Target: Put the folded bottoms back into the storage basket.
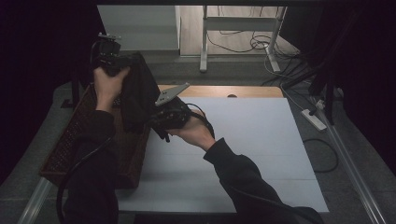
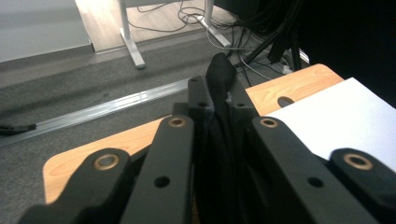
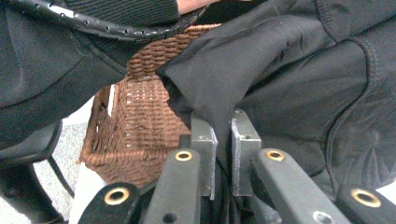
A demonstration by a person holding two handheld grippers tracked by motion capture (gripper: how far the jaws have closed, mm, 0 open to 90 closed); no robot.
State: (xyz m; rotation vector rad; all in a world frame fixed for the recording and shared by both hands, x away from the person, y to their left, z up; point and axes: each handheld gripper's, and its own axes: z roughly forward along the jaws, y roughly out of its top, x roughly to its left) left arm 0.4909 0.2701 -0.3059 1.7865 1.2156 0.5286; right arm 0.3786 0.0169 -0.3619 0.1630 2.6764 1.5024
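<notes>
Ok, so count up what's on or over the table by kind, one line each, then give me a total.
Black garment, held up by both grippers: 1
Wicker basket, brown: 1
White sheet covering the tabletop: 1
Grippers, left gripper and right gripper, each with jaws shut on the garment: 2
Total: 5
</notes>
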